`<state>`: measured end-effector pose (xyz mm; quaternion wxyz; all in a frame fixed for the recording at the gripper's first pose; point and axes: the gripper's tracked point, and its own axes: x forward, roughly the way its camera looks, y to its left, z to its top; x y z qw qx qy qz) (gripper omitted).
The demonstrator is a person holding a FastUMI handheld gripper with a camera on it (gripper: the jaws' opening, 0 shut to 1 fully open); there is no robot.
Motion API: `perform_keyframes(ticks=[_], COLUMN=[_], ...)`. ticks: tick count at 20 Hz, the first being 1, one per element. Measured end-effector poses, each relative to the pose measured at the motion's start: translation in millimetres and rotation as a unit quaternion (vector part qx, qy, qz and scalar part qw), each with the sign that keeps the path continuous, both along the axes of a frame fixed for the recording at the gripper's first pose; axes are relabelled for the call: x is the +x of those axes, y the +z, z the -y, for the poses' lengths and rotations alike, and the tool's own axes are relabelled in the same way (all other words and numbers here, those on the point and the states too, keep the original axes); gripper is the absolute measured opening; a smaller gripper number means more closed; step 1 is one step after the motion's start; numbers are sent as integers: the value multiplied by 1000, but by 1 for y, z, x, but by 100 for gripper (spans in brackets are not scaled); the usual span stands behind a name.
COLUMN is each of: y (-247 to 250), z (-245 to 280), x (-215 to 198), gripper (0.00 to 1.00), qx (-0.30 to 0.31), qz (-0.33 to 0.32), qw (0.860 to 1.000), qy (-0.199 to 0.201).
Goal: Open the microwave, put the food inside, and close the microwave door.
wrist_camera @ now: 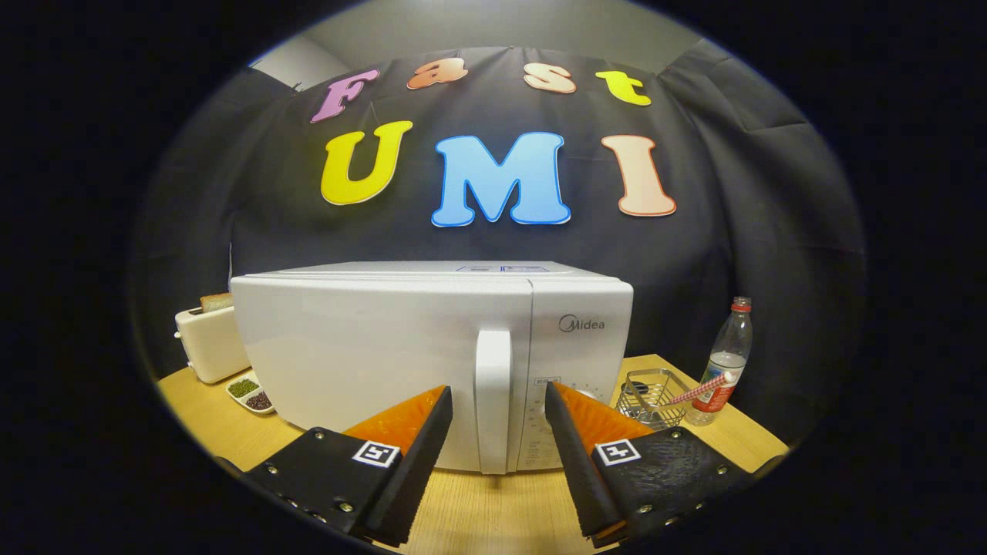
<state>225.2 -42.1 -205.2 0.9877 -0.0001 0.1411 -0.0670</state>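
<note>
Gripper [497, 401] spread wide around the microwave [385, 354] handle [493, 401], probably stiff, smooth plastic, so grab it mid-bar.

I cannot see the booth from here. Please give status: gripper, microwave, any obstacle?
Gripper open, fingers either side of the door handle, not pressing it. Microwave door shut. Nothing between fingers and handle.

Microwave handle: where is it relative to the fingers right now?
In the gripper view the handle stands upright on the closed microwave door, centred just ahead of the open gripper, untouched.
</note>
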Motion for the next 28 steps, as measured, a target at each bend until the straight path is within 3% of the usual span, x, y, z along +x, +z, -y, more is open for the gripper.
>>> perform_keyframes(ticks=[1, 2, 5, 6, 9, 10, 16, 17, 20, 25, 28], y=[-5, -9, -4, -17, -15, -17, -14, -14, -16, -11, -3], z=[6, 2, -5, -1, -2, -2, -6, -7, -7, -23, -49], x=[3, 11, 2, 15, 12, 12, 1, 3, 2, -40, -81], gripper=[77, 54, 51, 30, 29, 21, 21, 11, 11, 11, 11], qx=[-5, 5, 13, 10, 6, 14, 61, 59, 54, 46, 47], qz=[-6, -8, -13, -17, -17, -18, -10, -9, -11, -22, -28], qw=[1000, 1000, 1000, 1000, 1000, 999, 998, 998, 998, 998, 999], qy=[-16, -11, -6, -15, -25, -24, -30, -29, -19, -22, 4])
